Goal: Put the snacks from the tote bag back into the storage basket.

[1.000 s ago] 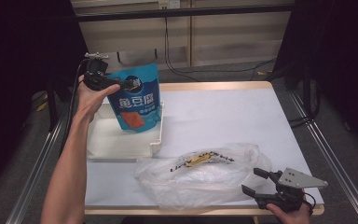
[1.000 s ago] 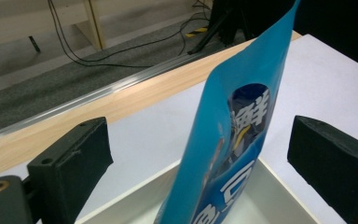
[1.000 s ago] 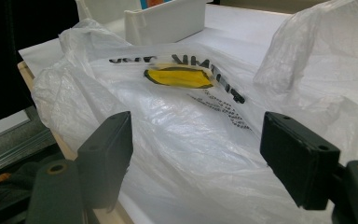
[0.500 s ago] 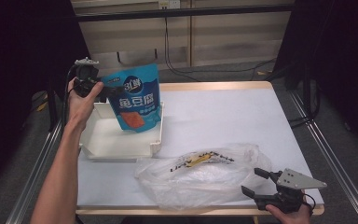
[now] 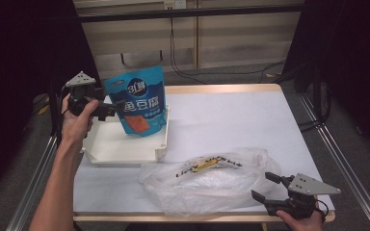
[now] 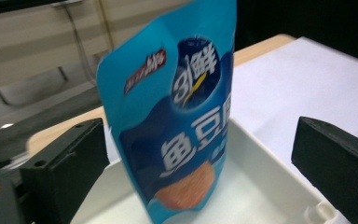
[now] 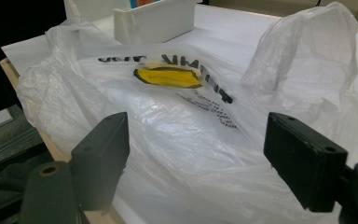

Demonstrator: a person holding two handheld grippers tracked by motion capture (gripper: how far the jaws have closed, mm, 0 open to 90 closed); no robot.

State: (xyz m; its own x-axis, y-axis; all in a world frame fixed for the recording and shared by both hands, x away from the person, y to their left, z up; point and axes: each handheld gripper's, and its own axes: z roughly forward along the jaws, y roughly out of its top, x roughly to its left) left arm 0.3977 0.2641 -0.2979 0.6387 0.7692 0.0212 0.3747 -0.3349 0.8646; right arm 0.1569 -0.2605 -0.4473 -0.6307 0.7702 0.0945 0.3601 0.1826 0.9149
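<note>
Standing upright in the white tray (image 5: 120,153), the blue snack pouch (image 5: 138,100) leans a little toward the far side, its base on the tray floor near the tray's right wall. We hold the left gripper (image 5: 107,111) just beside the pouch's left edge, above the tray's left rim; in the left gripper view its jaws are spread wide, released, with the pouch (image 6: 177,116) standing between them and touching neither. The tray sits at the table's left side, its left wall close to the table's left edge, so we have little room there.

The clear plastic bag (image 5: 207,180) lies crumpled on the white tabletop (image 5: 231,115) near the front edge, just right of the tray's front corner; whether they touch we cannot tell. It carries dark print and a yellow patch (image 7: 168,76). Our right gripper (image 5: 265,188) rests at the front right corner of the table, jaws parted and empty, pointing at the bag's right end. In the right gripper view the bag (image 7: 191,140) spreads just ahead of the jaws, one loose flap rising at the right.

Behind the bag and right of the tray, the tabletop lies bare out to the wooden far and right edges.
</note>
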